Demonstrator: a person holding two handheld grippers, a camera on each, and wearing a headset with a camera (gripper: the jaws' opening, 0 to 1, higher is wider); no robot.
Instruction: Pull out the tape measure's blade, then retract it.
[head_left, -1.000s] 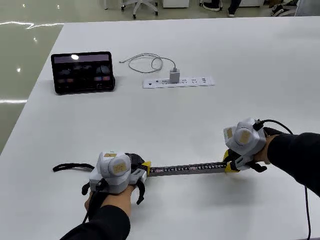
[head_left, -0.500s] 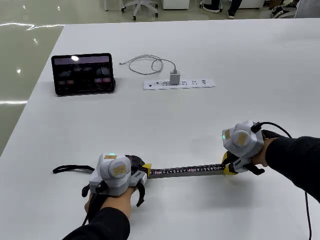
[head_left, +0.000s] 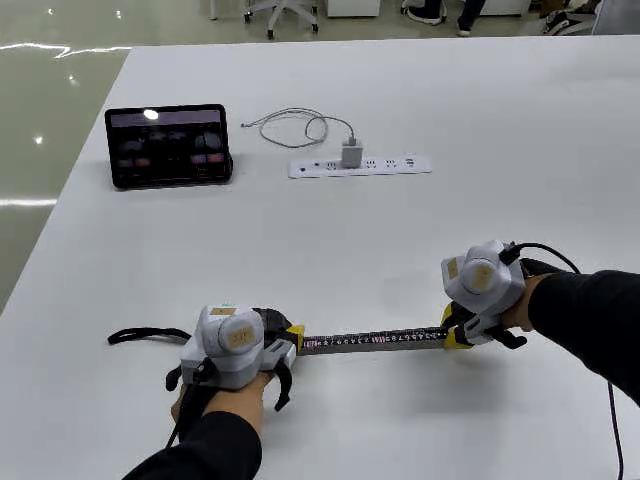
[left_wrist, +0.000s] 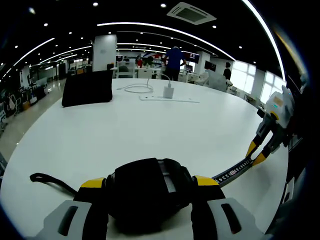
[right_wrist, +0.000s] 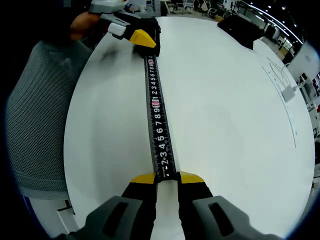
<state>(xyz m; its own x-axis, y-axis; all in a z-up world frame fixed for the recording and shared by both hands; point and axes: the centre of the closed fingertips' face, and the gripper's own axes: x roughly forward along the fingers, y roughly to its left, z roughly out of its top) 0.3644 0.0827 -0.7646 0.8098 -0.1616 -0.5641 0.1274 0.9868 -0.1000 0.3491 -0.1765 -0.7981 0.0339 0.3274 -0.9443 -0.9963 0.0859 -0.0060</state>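
My left gripper (left_wrist: 149, 183) is shut on the black tape measure case (left_wrist: 150, 186), holding it on the white table (head_left: 330, 240) at the near left. Its wrist strap (head_left: 145, 334) trails off to the left. The black blade (head_left: 375, 340) with white numbers runs from the case (head_left: 274, 322) rightward, low over the table. My right gripper (right_wrist: 167, 176) is shut on the blade's end (right_wrist: 162, 170), with the blade (right_wrist: 155, 115) running straight away toward the left gripper (right_wrist: 131, 29). In the head view the right gripper (head_left: 455, 335) sits at the near right.
A dark tablet (head_left: 168, 145) stands at the far left of the table. A white power strip (head_left: 362, 165) with a plugged charger and looped cable (head_left: 290, 125) lies behind the middle. The table's left edge drops to a glossy floor.
My right gripper has drifted a little to the left, toward the case, and the exposed blade looks slightly shorter. The left gripper and case stay put.
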